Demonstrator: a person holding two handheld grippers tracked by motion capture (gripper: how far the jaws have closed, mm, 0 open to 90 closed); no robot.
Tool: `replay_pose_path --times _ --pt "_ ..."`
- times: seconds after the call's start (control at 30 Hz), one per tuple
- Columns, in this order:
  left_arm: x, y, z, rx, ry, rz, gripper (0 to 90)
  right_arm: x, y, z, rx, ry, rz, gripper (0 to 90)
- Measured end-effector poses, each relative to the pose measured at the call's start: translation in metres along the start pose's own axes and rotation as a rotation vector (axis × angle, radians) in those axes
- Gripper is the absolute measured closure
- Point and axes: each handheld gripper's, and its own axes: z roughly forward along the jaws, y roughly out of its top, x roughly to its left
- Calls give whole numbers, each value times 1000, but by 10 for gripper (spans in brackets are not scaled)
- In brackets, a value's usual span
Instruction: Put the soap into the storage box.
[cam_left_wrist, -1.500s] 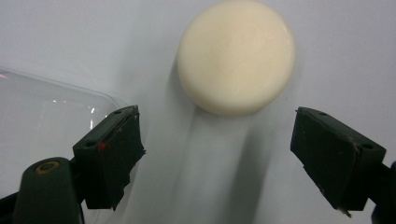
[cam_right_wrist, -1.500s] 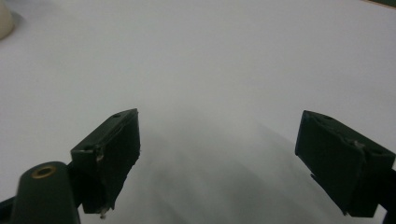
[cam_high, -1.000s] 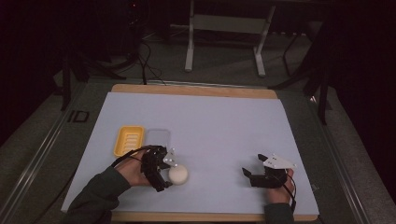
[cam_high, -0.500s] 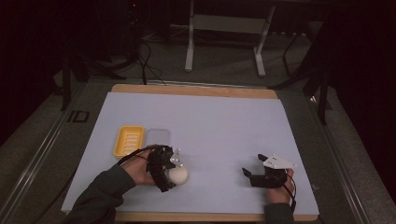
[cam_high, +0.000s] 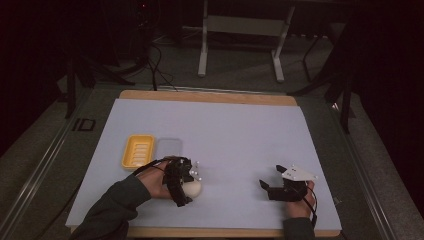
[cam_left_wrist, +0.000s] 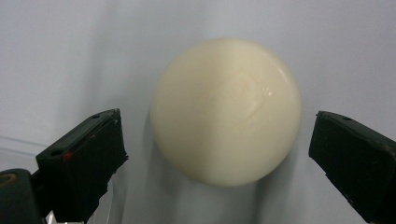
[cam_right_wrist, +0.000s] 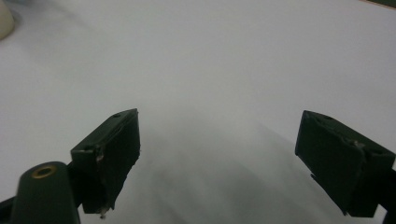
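Matte pale table (cam_high: 240, 130) bears a smooth, glossy cream ball (cam_left_wrist: 226, 109), seemingly untouched between the released left hand-held gripper (cam_left_wrist: 219, 154).

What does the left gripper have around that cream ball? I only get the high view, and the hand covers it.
Observer: The left gripper is open; its fingers stand on either side of the cream ball, with a gap on each side.
Operator: Is anything else close to the ball?
Observer: A clear edge, probably the clear tray beside the yellow tray, shows by the left finger.
Operator: And the right gripper?
Observer: The right gripper is open, with bare white table cover between its fingers.
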Motion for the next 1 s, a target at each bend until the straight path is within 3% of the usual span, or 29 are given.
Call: replay_pose_path --times 0.13,0.5,1.0 --pt "0 3 2 -2 -11 14 99 0 0 0 0 1 0 139" --pt "-2 10 10 50 -11 50 125 0 0 0 0 1 0 139" --pt "-1 15 15 82 -28 60 158 0 0 0 0 1 0 139"
